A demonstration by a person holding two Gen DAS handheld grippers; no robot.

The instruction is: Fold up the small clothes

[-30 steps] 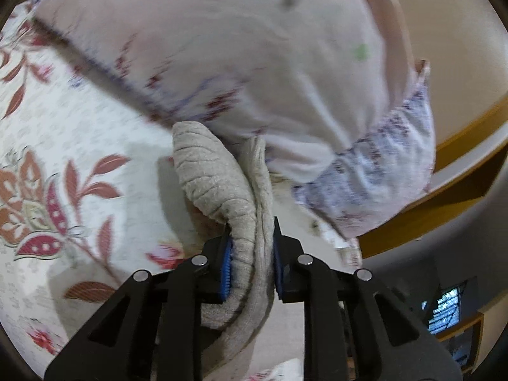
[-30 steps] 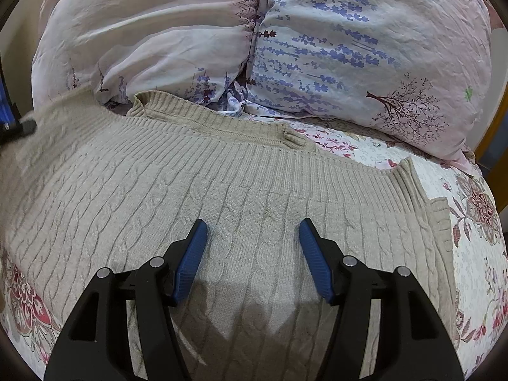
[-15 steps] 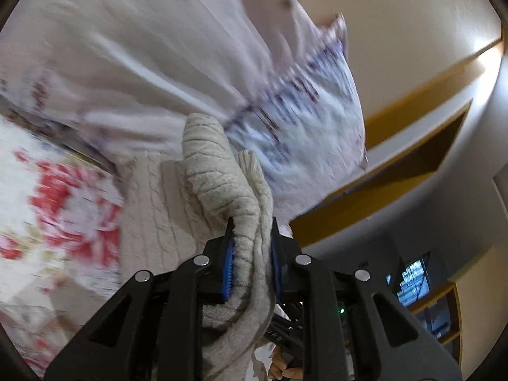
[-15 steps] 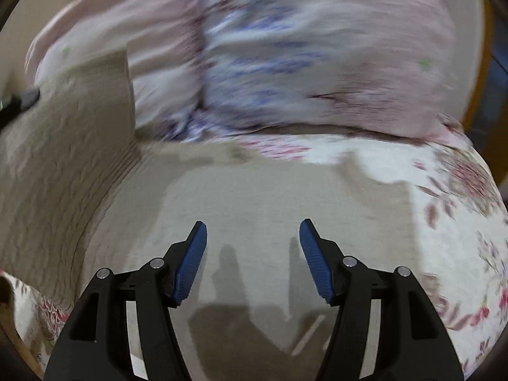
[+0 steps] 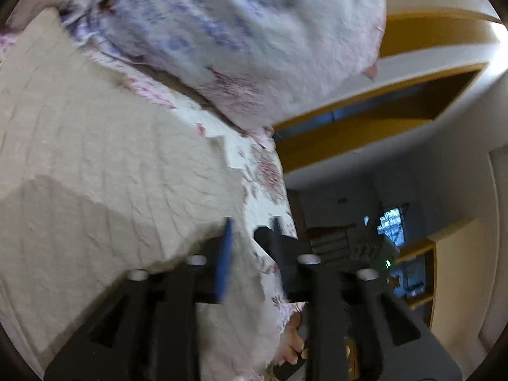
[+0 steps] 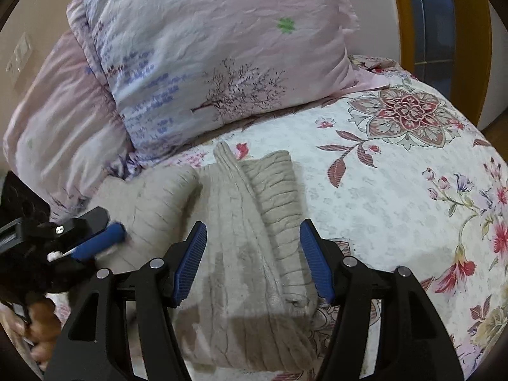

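Note:
A beige cable-knit sweater (image 6: 254, 222) lies folded over on itself on the floral bedspread (image 6: 412, 190), its ribbed edge on top at the right. It also shows in the left wrist view (image 5: 95, 174), blurred. My right gripper (image 6: 252, 260) is open and empty, hovering just above the sweater. My left gripper (image 5: 250, 247) is open with nothing between its jaws, at the sweater's edge. It also shows in the right wrist view (image 6: 92, 241), at the sweater's left side.
Two pink and lilac printed pillows (image 6: 206, 57) lean at the head of the bed, just behind the sweater. A wooden door frame (image 6: 444, 31) stands at the far right. A dim room with shelves (image 5: 397, 254) lies beyond the bed edge.
My left gripper carried the pinched sweater edge across over the sweater and let it go; its jaws are now open. The sweater went from spread flat to folded. My right gripper stayed open.

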